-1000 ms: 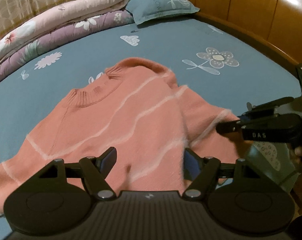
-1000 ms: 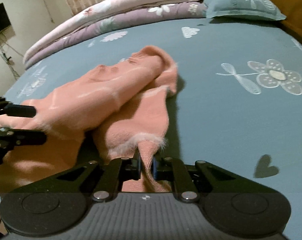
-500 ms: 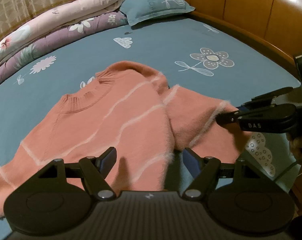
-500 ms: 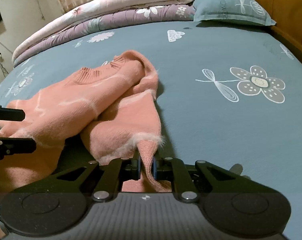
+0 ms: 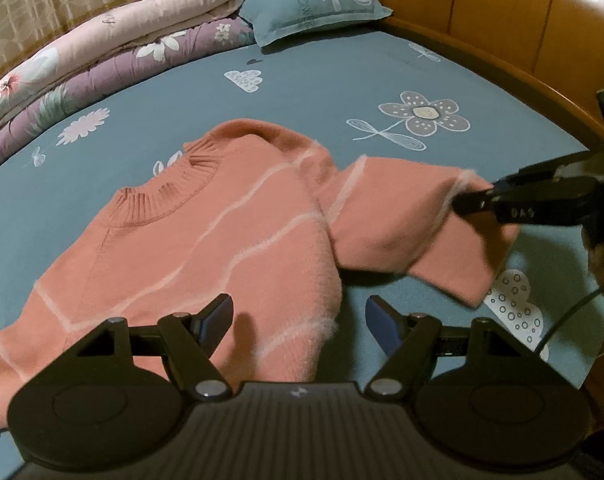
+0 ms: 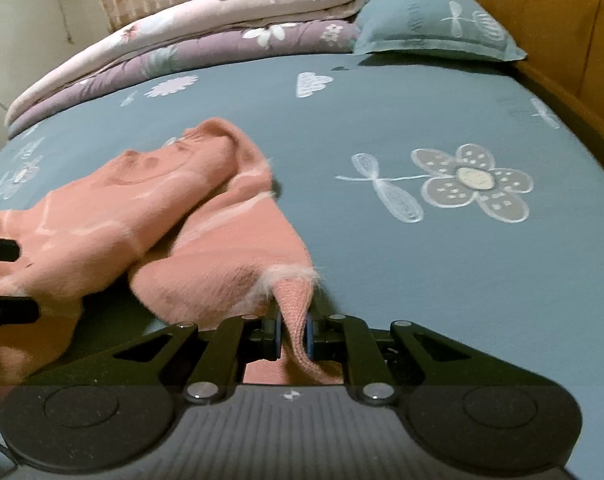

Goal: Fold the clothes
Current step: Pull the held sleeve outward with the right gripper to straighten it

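A salmon-pink sweater with thin white stripes lies face up on the blue bed sheet, its ribbed collar toward the pillows. My right gripper is shut on the cuff of the right sleeve. In the left wrist view that gripper holds the sleeve stretched out to the right, lifted off the sheet. My left gripper hovers open over the sweater's lower hem, with nothing between its fingers. The left gripper's fingers show at the left edge of the right wrist view.
Folded quilts and a blue pillow line the far side of the bed. A wooden headboard curves along the right. The sheet carries flower and cloud prints. A cable hangs at the right near the bed's corner.
The right gripper has drawn the sleeve outward to the right, so it unfolded from beside the body and now stretches out. The left gripper stayed open over the hem.
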### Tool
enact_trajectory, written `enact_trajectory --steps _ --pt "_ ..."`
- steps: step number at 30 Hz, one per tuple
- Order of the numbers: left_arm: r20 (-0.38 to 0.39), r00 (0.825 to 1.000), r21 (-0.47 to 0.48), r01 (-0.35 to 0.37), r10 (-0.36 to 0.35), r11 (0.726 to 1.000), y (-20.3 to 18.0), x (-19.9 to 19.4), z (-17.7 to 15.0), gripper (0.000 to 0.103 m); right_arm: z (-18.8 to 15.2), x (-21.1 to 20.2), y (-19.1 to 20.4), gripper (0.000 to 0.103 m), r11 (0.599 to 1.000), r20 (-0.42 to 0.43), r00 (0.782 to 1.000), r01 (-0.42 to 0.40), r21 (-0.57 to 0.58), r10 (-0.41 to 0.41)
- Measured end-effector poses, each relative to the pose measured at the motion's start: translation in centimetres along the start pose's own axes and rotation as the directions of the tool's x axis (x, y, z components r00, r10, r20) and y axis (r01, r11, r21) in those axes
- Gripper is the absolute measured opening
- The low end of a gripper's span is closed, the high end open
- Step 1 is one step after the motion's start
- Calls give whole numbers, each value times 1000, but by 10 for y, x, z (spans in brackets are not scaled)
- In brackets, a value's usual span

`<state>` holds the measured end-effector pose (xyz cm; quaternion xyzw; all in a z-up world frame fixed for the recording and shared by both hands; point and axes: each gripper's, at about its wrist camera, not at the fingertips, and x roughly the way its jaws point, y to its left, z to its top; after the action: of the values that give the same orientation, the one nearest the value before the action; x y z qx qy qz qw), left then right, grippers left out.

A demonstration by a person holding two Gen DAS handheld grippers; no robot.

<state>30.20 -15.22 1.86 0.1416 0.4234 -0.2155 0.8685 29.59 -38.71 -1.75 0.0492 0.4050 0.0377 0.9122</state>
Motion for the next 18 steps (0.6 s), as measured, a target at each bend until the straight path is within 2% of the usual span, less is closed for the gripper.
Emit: enact_trajectory --steps 10,15,18 --pt "21 1000 18 11 -11 1000 -6 -4 5 77 9 -3 -43 15 993 12 993 117 14 -117" --pt "22 1000 16 9 -9 1000 -4 -7 4 77 20 -6 -71 15 979 18 979 203 29 -204" --pt "25 1000 11 10 -10 1000 -2 -8 3 77 27 0 -91 15 972 7 974 224 72 -225"
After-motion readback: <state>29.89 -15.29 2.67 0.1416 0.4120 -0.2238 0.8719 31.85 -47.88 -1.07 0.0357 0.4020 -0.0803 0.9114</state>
